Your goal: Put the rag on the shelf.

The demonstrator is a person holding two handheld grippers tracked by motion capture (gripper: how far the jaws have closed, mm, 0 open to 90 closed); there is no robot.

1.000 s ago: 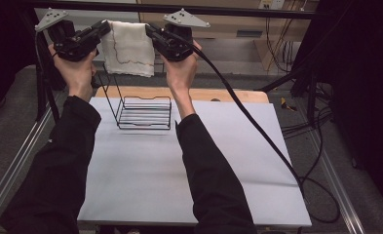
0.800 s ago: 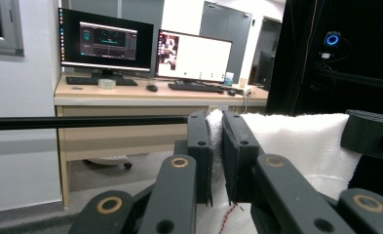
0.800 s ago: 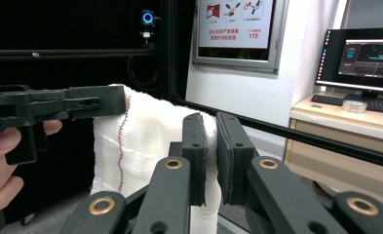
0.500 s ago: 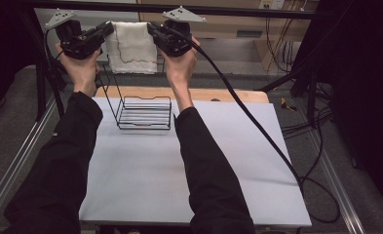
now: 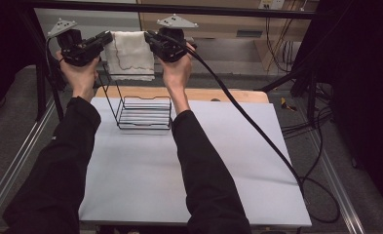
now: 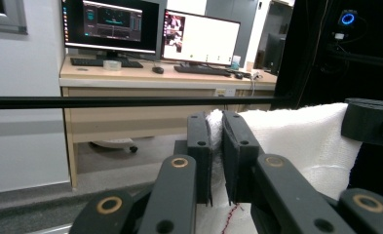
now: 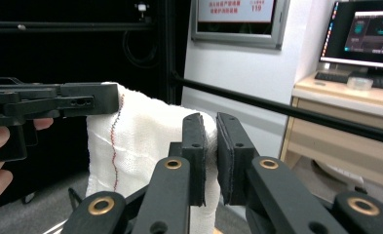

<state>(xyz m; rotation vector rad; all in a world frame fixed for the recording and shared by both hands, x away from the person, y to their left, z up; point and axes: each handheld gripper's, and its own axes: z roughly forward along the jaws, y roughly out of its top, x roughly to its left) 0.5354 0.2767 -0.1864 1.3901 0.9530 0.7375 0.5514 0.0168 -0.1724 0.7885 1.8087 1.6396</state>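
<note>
Above the far table edge in the high view, the left gripper [image 5: 100,40] and right gripper [image 5: 150,38] stretch a towel [image 5: 129,54] over the rack [image 5: 145,112], not yet hung. Each gripper view shows jaws clamped on a top corner; draping remains.

Rough white woven cloth [image 5: 130,54], thin black wire rack [image 5: 144,113], matt white tabletop [image 5: 145,170].

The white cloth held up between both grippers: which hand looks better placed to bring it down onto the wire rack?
Probably the left. Both the left gripper and right gripper pinch the white cloth by its top corners, but the wire rack sits below, nearer the right forearm.
</note>
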